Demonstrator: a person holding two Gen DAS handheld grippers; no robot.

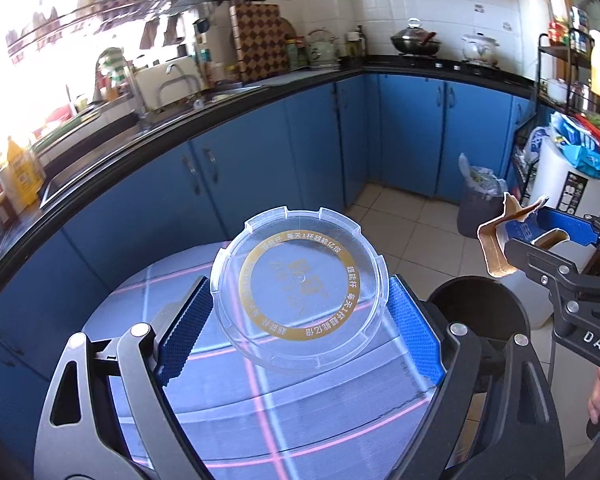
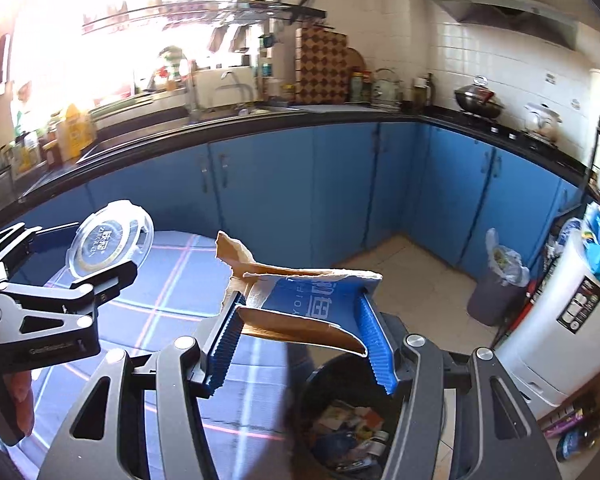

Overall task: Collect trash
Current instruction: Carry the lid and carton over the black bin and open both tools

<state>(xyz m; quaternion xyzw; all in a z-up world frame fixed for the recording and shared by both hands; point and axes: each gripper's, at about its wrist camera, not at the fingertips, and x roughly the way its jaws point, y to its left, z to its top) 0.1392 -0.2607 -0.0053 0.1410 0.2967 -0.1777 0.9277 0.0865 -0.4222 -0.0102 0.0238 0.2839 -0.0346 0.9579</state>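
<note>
My left gripper (image 1: 300, 312) is shut on a clear round plastic lid (image 1: 300, 288) with a gold ring of print, held above the blue checked tablecloth (image 1: 260, 408); the lid also shows in the right wrist view (image 2: 110, 238). My right gripper (image 2: 300, 332) is shut on a torn piece of blue and brown cardboard (image 2: 308, 292), held just above the black trash bin (image 2: 340, 420), which holds several scraps. In the left wrist view the cardboard (image 1: 500, 240) hangs above the bin (image 1: 480, 304) at the right.
Blue cabinets (image 1: 292, 148) under a black countertop (image 1: 180, 120) run along the back. A grey lined bin (image 2: 496, 284) stands on the tiled floor in the corner. A white appliance (image 2: 556, 320) stands at the right, with a rack above it.
</note>
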